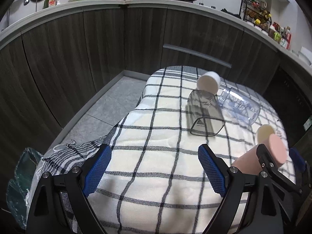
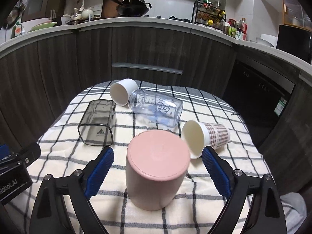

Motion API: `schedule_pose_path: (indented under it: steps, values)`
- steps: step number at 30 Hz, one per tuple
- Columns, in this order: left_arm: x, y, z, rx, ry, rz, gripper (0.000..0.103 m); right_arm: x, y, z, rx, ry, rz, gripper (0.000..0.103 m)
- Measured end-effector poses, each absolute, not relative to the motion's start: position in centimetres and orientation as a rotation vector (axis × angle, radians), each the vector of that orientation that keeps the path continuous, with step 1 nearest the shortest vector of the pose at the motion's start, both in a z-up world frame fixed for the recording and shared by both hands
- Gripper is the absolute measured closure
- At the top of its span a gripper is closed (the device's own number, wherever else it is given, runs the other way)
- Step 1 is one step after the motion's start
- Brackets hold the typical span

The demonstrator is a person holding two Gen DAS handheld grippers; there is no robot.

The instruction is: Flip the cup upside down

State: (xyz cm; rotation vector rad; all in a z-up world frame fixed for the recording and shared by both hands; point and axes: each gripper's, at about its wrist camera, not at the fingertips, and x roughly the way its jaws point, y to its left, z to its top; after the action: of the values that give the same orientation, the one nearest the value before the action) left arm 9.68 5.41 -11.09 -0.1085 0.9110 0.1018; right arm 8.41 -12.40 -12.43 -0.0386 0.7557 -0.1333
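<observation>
Since our right gripper (image 2: 158, 173) stood released around the inverted pink cup (image 2: 156, 173), we judged a careless withdrawal could topple it.

Pink cup (image 2: 158, 172) stands upside down; flat base up.

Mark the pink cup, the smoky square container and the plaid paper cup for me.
pink cup (image 2: 159, 152): right wrist view, on its flat upturned base.
smoky square container (image 2: 97, 120): right wrist view, on its upper side wall.
plaid paper cup (image 2: 217, 135): right wrist view, on its patterned side.
</observation>
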Motion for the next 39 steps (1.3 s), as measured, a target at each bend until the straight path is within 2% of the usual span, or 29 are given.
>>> schedule_pose_path:
  steps: [16,39]
  values:
    - [7.1,3.2,-4.7,-0.101,0.821,-0.012,0.011,4.5,-16.1,-4.3,0.065,0.756,-0.114,0.010]
    - [3.9,0.0,-0.5,-0.020,0.706,-0.045,0.008,1.2,-19.9,-0.5,0.146,0.656,-0.132,0.010]
